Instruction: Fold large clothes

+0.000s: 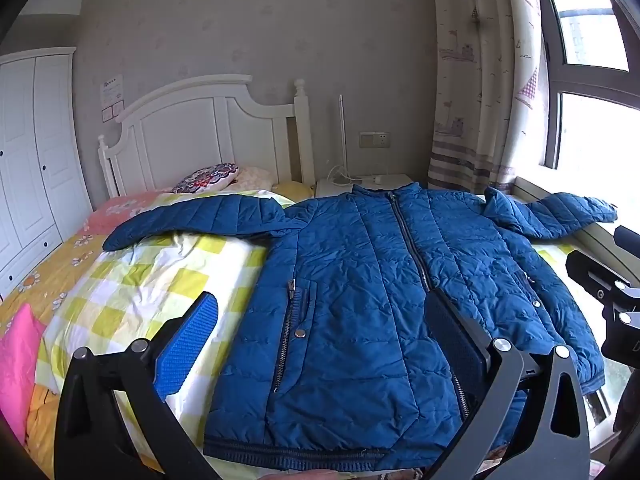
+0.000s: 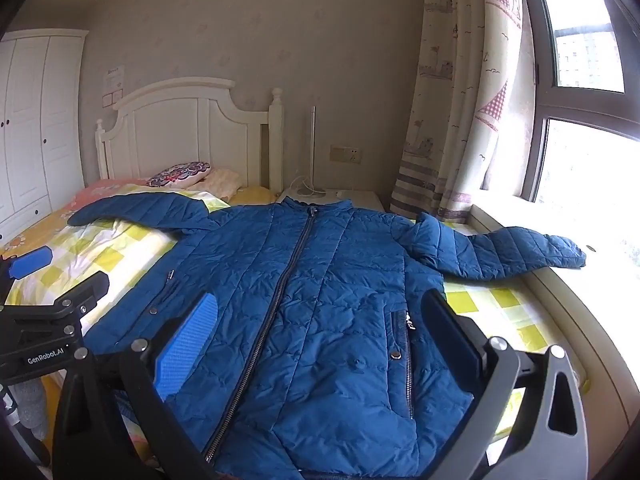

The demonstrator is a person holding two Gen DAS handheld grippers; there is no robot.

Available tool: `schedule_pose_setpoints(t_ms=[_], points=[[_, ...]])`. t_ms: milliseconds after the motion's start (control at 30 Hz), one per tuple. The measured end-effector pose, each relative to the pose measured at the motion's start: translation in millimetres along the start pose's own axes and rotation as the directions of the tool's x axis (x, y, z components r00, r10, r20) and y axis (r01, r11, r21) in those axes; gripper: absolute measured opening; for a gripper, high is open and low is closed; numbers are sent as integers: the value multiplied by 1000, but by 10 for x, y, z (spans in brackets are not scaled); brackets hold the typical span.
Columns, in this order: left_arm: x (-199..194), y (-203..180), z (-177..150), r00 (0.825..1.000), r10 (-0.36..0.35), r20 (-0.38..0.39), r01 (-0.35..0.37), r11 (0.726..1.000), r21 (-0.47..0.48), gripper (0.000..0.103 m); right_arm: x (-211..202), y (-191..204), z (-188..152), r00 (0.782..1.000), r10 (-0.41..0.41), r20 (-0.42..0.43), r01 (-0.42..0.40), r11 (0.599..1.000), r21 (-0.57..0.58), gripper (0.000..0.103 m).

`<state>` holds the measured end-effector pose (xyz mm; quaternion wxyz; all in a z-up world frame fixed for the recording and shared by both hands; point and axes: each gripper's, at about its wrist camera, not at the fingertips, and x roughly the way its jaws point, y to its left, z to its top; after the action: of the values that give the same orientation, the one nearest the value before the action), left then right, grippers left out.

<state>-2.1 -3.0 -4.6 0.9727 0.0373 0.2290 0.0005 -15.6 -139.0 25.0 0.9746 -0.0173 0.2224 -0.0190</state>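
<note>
Jacket (image 1: pixel 360 300), blue quilted, lies zipped and face up on the bed (image 1: pixel 168 276), sleeves spread out to both sides. Left gripper (image 1: pixel 320 344) hovers above its near hem, tilted downward, fingers spread wide, nothing between them. Right gripper (image 2: pixel 324 344) hovers just beside it in a matching downward tilt, likewise spread and empty. Jacket's right sleeve (image 2: pixel 512 252) reaches onto the window ledge (image 2: pixel 568 292). Patterned pillow (image 1: pixel 206 178) sits by the white headboard (image 1: pixel 200 132).
</note>
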Motion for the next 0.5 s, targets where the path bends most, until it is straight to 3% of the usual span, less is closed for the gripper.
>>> schedule_pose_setpoints(t_ms=[500], points=[[-3,29,-27,1000,1,-4,-1,1000,-3,99,46,33,-40,1000,8,-14,-8,1000,1,101]])
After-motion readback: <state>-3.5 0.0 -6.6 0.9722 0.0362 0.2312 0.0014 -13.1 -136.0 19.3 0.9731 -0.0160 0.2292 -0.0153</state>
